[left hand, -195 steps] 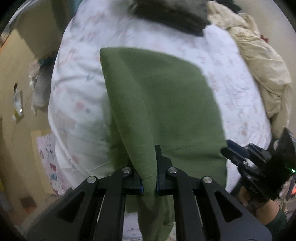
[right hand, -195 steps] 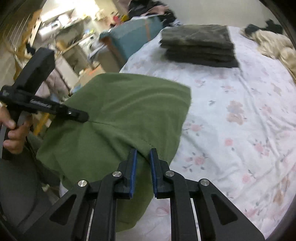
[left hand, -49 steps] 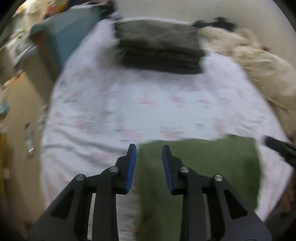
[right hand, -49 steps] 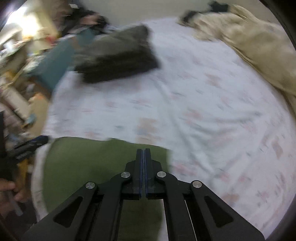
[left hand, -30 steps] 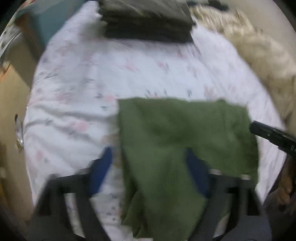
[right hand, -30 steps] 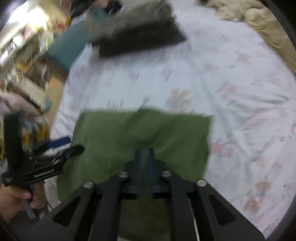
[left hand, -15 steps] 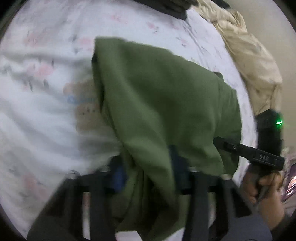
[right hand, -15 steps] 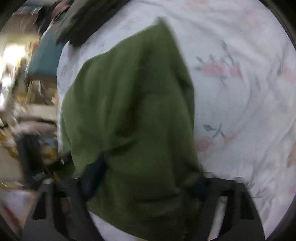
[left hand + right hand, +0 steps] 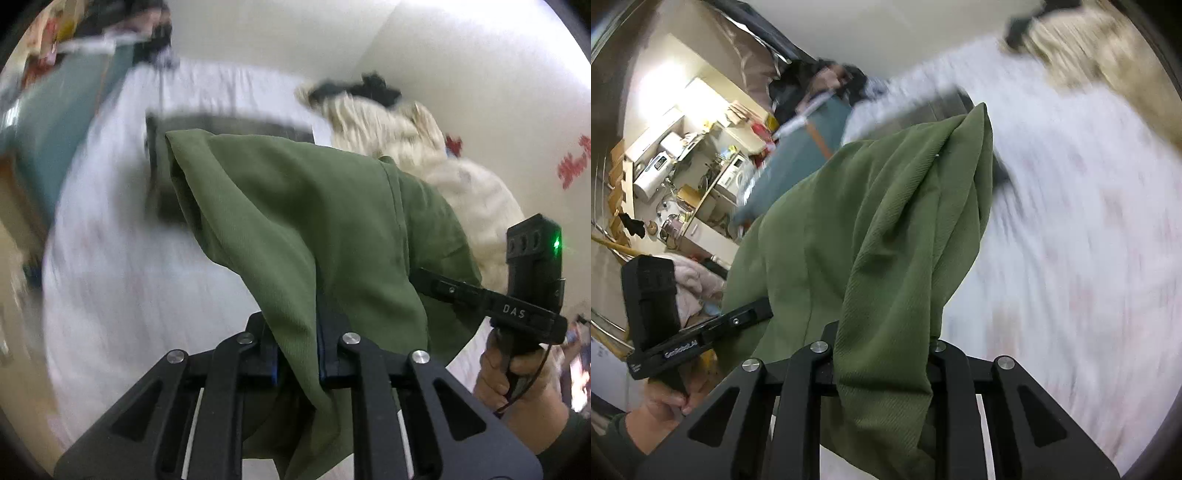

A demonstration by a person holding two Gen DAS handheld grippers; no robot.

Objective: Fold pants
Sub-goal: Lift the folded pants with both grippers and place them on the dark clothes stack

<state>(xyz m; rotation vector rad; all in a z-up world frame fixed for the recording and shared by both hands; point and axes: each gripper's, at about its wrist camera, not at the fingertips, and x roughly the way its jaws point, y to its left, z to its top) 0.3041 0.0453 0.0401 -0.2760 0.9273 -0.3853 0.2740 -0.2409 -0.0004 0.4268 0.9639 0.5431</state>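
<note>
Your left wrist view showed what the right one did not: the cream blanket (image 9: pixel 436 162) heaped at the far right of the bed (image 9: pixel 122 266), the wall with red marks beyond it, and your right hand (image 9: pixel 517 373) gripping the handle of the right gripper (image 9: pixel 424 275), whose tip reached into the cloth from the right. A dark folded stack (image 9: pixel 236 125) lay blurred on the bed behind the pants (image 9: pixel 303 221).

Your right wrist view gave the other side: a lit kitchen shelf (image 9: pixel 683 173) crowded with appliances at far left, a teal box (image 9: pixel 798 162) beside the bed, and your left hand (image 9: pixel 665 402) low at the left edge, holding the left gripper (image 9: pixel 764 312) with its tip against the cloth.

The pants were olive green, a ribbed weave, bunched and held up above the bed between your two grippers. They draped in loose folds, a seam running down the right side in the left view, and a far corner stood up towards the stack.

Your left gripper's jaws were closing, nearly together, with a thin fold of the pants pinched between them and the cloth hanging below. Your right gripper's jaws were closing too, the pants draped thick over them and filling the gap.
</note>
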